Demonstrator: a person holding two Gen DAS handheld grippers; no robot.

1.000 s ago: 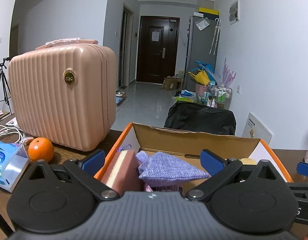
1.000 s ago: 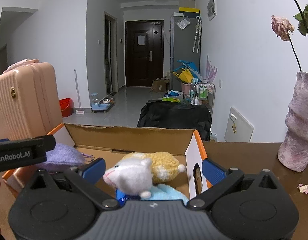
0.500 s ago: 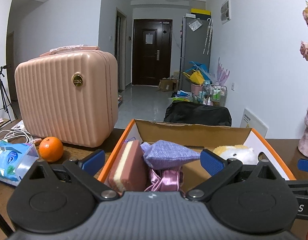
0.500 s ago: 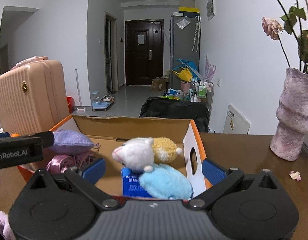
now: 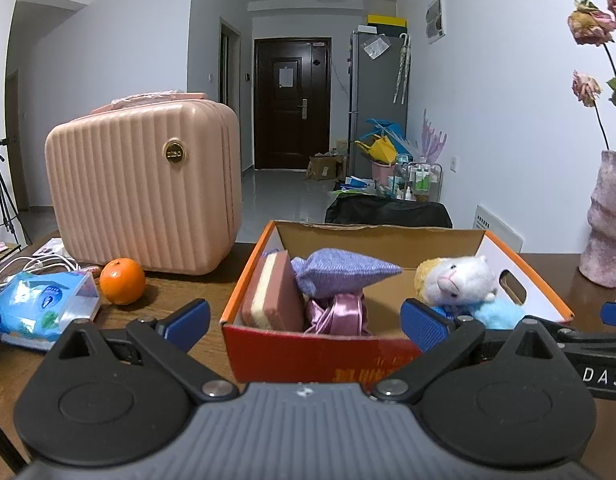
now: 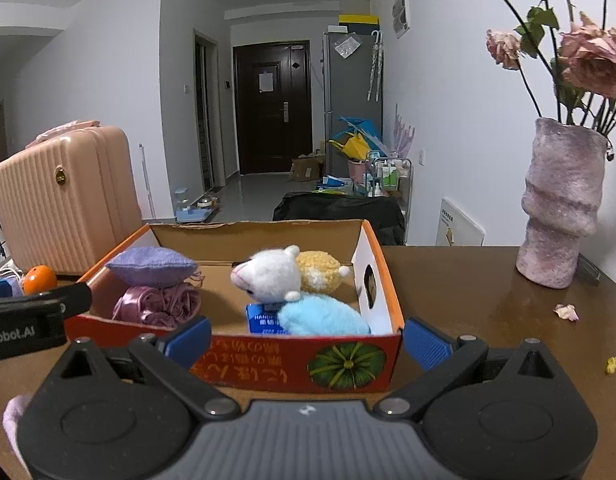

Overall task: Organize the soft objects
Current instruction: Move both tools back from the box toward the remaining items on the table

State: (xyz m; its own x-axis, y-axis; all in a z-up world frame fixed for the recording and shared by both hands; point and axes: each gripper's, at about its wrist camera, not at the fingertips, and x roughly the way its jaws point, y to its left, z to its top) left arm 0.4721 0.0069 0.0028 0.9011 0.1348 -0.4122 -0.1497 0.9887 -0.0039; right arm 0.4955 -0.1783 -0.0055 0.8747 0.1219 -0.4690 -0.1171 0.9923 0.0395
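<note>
An orange cardboard box point(image 5: 308, 354) point(image 6: 296, 364) stands on the brown table. In it lie a brown and yellow sponge point(image 5: 274, 292), a purple cloth pouch point(image 5: 339, 272) point(image 6: 150, 266), pink satin fabric point(image 5: 335, 314) point(image 6: 156, 306), a white and yellow plush toy point(image 5: 455, 278) point(image 6: 276, 274) and a light blue plush point(image 6: 321, 316). My left gripper point(image 5: 304, 320) is open and empty in front of the box. My right gripper point(image 6: 306, 338) is open and empty, also just before the box's front wall.
A pink hard case point(image 5: 144, 188) stands left of the box, with an orange point(image 5: 122, 281) and a blue tissue pack point(image 5: 40, 308) before it. A purple vase point(image 6: 559, 204) with dried roses stands at the right. Petal scraps point(image 6: 565, 312) lie on the table.
Both grippers have drawn back from over the box toward me, so the box's front wall and more of the table now show. Both stay open and empty.
</note>
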